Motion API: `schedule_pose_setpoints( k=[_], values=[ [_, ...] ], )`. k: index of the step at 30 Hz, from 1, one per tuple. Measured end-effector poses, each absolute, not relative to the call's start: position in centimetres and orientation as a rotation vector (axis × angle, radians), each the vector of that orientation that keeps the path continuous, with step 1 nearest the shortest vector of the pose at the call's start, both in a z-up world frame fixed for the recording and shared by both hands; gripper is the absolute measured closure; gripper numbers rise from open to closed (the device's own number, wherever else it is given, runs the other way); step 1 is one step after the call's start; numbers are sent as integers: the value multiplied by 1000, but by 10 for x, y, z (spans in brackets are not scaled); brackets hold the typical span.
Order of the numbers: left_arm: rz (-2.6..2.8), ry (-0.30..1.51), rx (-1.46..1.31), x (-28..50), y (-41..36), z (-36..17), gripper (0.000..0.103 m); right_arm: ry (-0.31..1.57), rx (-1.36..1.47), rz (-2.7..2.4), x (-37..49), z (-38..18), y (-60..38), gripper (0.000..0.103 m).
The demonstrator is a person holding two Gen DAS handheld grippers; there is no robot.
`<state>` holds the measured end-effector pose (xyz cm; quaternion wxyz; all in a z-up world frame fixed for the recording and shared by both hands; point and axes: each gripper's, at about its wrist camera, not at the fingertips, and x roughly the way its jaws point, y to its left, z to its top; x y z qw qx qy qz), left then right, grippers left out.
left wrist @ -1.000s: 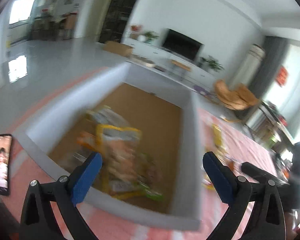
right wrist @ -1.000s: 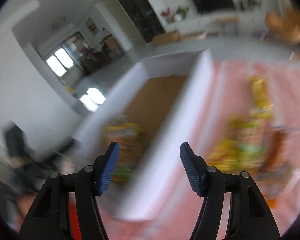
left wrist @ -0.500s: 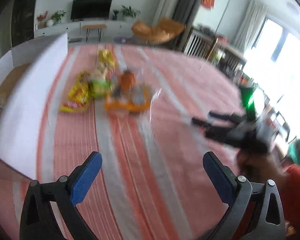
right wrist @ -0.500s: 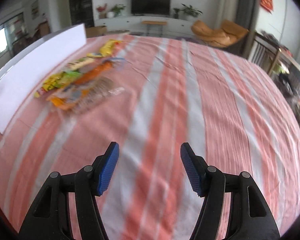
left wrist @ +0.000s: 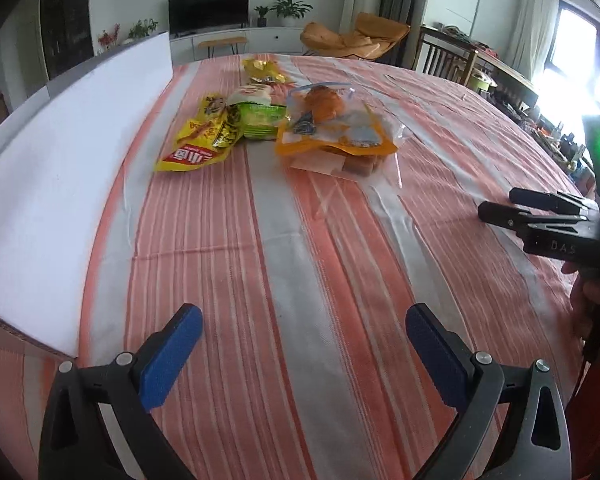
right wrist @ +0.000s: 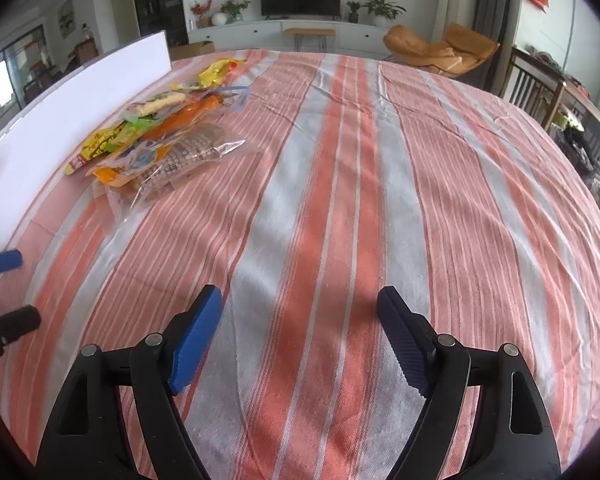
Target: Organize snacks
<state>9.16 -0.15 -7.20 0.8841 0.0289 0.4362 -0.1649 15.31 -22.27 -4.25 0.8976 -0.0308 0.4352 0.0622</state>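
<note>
Snack packets (left wrist: 260, 120) are lying heaped on the striped worktop (left wrist: 340, 280) just beside the white box wall (left wrist: 60, 152), handy for loading; left gripper (left wrist: 300, 344) and right gripper (right wrist: 300, 332) are hovering well short, jaws wide apart, holding nothing.

Table (left wrist: 320, 280) before me, covered in a striped cloth of orange-red, grey and white. On it I count: a white-walled box (left wrist: 60, 152) along the left side; a yellow snack packet (left wrist: 198, 140) beside a green packet (left wrist: 260, 120); an orange-printed clear bag (left wrist: 332, 132); a further yellow packet (left wrist: 262, 70) behind them.
</note>
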Motion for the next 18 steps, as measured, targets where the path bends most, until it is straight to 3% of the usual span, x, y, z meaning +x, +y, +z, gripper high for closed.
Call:
schedule_pose_setpoints(
  k=[18],
  values=[
    [-348,905,104,93,-7,-74,1,902,-61,128,153,-42,-223,20]
  ],
)
